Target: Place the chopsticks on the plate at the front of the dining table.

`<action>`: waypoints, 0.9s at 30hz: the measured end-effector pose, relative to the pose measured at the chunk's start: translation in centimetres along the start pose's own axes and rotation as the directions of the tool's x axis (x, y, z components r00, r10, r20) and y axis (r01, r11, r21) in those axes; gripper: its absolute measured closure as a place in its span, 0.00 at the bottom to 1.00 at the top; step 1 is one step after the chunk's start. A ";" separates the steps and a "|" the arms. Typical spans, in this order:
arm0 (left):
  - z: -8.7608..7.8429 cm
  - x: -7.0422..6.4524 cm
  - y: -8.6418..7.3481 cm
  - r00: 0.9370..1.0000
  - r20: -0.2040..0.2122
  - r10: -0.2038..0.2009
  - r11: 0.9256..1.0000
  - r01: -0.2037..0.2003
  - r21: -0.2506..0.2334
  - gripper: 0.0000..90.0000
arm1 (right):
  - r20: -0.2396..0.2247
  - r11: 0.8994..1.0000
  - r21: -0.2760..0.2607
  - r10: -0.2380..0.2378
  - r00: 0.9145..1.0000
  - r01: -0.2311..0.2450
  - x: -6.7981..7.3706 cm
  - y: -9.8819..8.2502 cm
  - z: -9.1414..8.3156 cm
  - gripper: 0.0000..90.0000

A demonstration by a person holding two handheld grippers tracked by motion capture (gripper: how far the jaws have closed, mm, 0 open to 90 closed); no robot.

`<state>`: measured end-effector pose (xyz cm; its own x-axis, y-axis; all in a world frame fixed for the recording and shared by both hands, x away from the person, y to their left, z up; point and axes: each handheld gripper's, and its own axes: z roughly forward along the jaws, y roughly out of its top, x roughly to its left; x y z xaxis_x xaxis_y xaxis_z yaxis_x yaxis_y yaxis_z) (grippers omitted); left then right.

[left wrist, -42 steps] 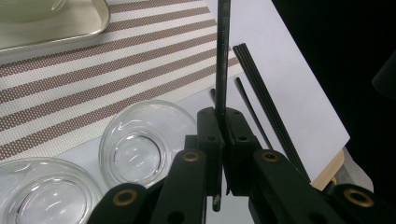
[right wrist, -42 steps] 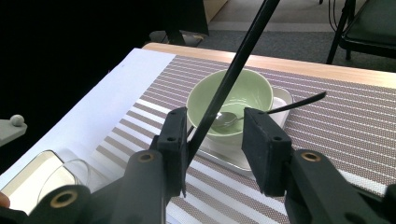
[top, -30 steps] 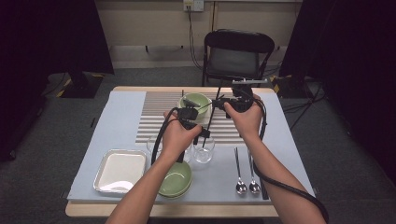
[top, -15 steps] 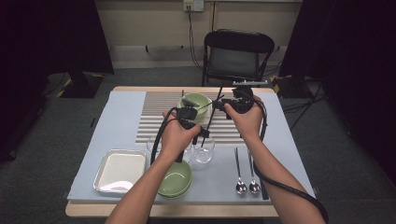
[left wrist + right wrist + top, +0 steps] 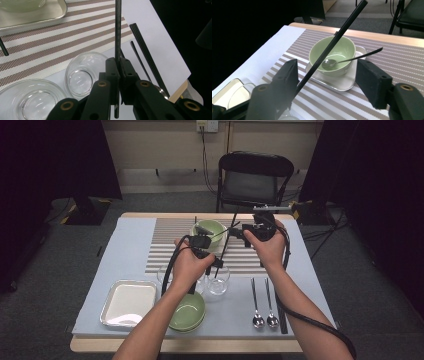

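Left gripper (image 5: 119, 75) clamped on black chopstick (image 5: 117, 32) above the glasses (image 5: 81, 75); right gripper (image 5: 327, 82) jaws just opened, stick leaning on one jaw; pull right clear before moving.

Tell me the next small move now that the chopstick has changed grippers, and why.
Probably draw the right hand-held gripper back clear. Its jaws have just been opening and stand wide, the black chopstick leaning against one, while the left hand-held gripper is clamped on that chopstick.

No readable text, label, brand or number appears anywhere.
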<state>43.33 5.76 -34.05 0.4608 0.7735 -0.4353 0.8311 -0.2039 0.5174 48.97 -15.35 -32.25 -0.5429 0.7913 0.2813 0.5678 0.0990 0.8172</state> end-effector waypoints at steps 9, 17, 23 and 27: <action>-0.4 0.6 0.1 1.000 -0.015 -0.006 1.000 0.006 -0.012 0.97 | -0.009 0.998 0.009 -0.054 0.998 0.054 -1.1 -0.7 -0.6 0.23; -0.8 1.0 0.1 1.000 -0.029 -0.013 1.000 0.012 -0.023 0.97 | 0.020 0.994 0.033 -0.106 0.994 0.106 -2.6 -1.9 -1.0 0.22; -0.9 1.3 0.2 0.999 -0.039 -0.021 0.999 0.019 -0.029 0.97 | 0.026 0.994 0.027 -0.111 0.993 0.111 -3.2 -2.6 -1.2 0.21; -1.1 1.5 0.2 0.998 -0.052 -0.026 0.999 0.025 -0.027 0.97 | 0.029 0.993 0.030 -0.119 0.993 0.118 -3.5 -3.0 -1.4 0.21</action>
<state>43.87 7.53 -33.82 0.4224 0.8084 -0.4100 0.8335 -0.1685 0.5262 48.34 -19.26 -35.00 -0.5882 0.7911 0.1678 0.5185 0.2097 0.8290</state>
